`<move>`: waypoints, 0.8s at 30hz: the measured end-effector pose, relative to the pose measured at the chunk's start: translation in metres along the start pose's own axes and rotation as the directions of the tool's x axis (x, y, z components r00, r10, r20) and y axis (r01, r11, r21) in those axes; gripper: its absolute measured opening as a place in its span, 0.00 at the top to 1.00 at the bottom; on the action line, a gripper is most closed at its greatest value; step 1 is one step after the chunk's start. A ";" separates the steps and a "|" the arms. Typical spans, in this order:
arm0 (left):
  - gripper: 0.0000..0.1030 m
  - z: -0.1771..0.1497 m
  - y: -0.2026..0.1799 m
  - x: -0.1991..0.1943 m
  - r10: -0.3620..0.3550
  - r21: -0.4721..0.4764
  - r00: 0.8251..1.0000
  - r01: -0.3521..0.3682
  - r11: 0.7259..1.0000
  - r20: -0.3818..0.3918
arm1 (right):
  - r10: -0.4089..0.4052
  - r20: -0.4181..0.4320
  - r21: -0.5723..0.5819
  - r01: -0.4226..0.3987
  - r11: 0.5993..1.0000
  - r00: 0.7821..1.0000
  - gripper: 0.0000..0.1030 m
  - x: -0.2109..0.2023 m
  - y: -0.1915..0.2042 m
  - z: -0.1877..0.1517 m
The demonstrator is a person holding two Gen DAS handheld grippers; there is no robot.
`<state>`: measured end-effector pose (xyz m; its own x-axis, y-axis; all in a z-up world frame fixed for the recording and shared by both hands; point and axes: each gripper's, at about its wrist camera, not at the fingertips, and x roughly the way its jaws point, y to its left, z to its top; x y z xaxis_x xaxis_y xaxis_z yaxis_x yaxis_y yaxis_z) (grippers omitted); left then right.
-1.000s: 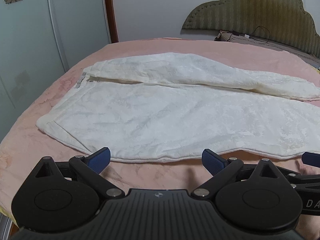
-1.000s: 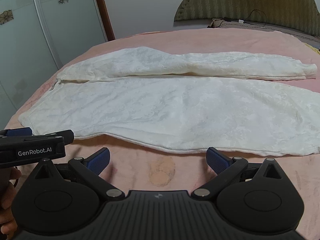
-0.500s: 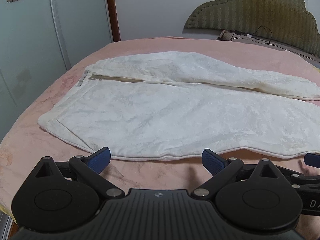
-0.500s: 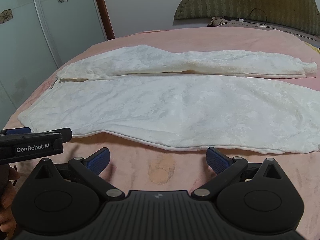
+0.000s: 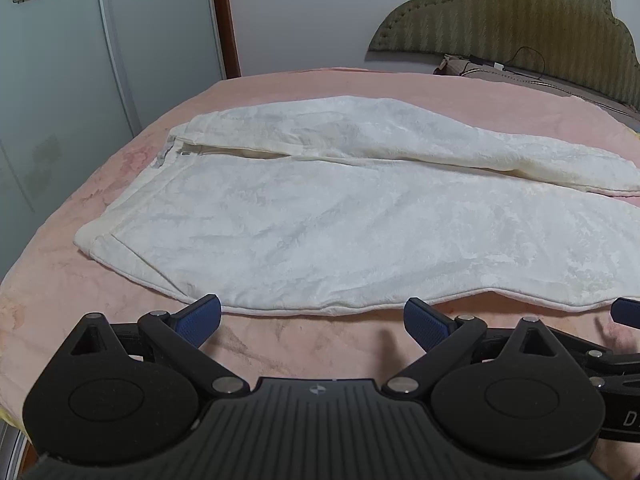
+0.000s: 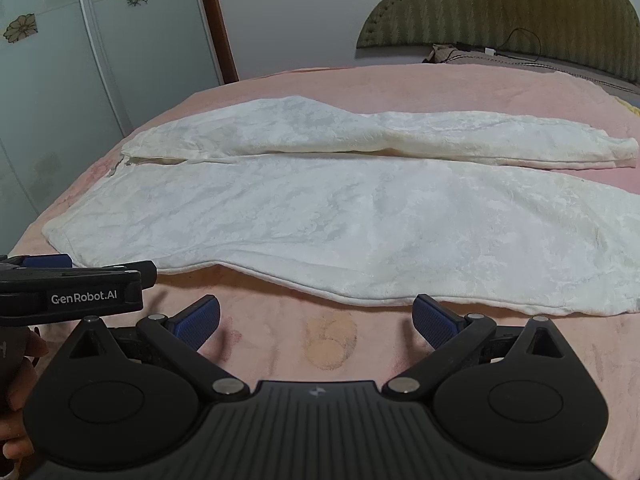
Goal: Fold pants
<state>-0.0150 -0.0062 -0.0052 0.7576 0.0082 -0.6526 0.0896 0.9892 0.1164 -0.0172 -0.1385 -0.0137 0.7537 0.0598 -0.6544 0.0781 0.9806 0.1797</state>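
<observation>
A home bedroom.
A pink-blanketed bed (image 5: 280,92) is filling the room, meeting a padded headboard (image 5: 500,12) beside flower-patterned wardrobe doors (image 6: 60,60).

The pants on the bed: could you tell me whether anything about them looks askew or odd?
Mostly not: the white pants lie flat on the pink blanket. The far leg splays away from the near one, and the blanket shows a darker blotch.

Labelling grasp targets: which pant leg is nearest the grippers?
The wide front leg: its hem edge lies just ahead of both open grippers, left and right. The narrower leg lies behind it, toward the headboard.
</observation>
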 end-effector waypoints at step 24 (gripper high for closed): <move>0.03 -0.002 0.000 -0.001 -0.010 0.002 1.000 0.010 1.000 0.002 | 0.042 -0.004 0.009 -0.042 0.999 0.999 0.00 0.002 -0.001 -0.002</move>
<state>-0.0171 -0.0061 -0.0062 0.7581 -0.0016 -0.6521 0.0980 0.9889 0.1115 -0.0174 -0.1385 -0.0168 0.7535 0.1019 -0.6495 0.0525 0.9754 0.2140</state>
